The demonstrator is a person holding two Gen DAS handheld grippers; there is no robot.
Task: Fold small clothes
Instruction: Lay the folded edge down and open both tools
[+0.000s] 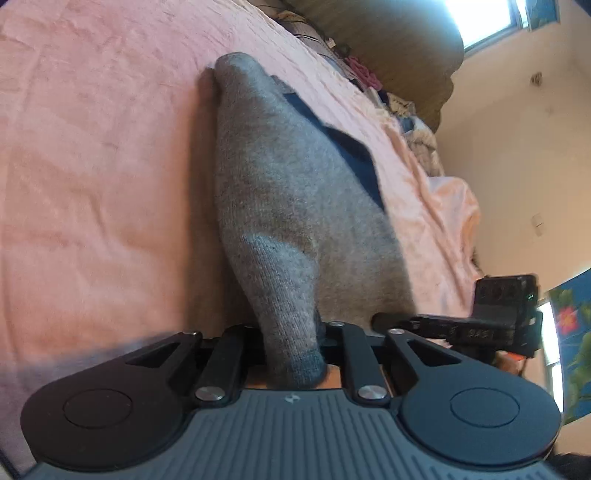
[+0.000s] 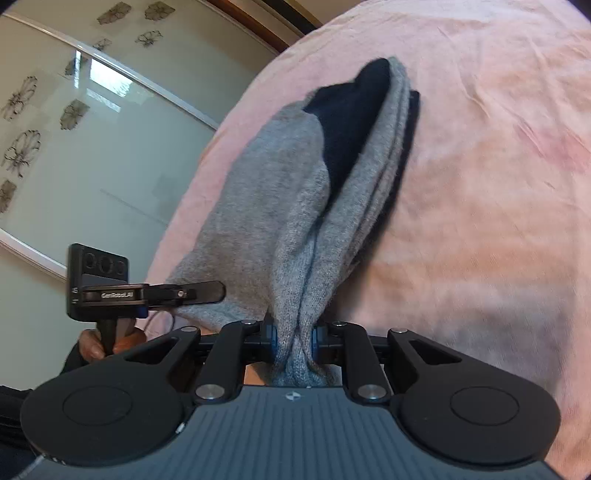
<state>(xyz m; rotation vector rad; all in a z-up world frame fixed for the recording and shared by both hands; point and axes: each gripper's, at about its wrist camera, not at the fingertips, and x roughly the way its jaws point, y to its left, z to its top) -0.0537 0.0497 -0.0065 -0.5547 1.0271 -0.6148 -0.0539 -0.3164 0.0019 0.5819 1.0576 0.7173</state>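
A small grey knitted garment (image 1: 295,192) with a dark navy part (image 1: 351,151) hangs stretched between my two grippers above the pink bedspread (image 1: 92,166). My left gripper (image 1: 291,343) is shut on one grey edge of it. My right gripper (image 2: 293,339) is shut on a bunched grey edge of the same garment (image 2: 266,206), whose navy inside (image 2: 347,125) shows at the far end. The right gripper's camera mount (image 1: 506,314) shows at the right of the left wrist view, and the left one's mount (image 2: 99,280) at the left of the right wrist view.
The pink bedspread (image 2: 480,184) covers the bed under both grippers. A pile of clothes and pillows (image 1: 399,99) lies at the bed's far end, below a bright window (image 1: 487,18). A wardrobe with glass doors (image 2: 92,147) stands to the left in the right wrist view.
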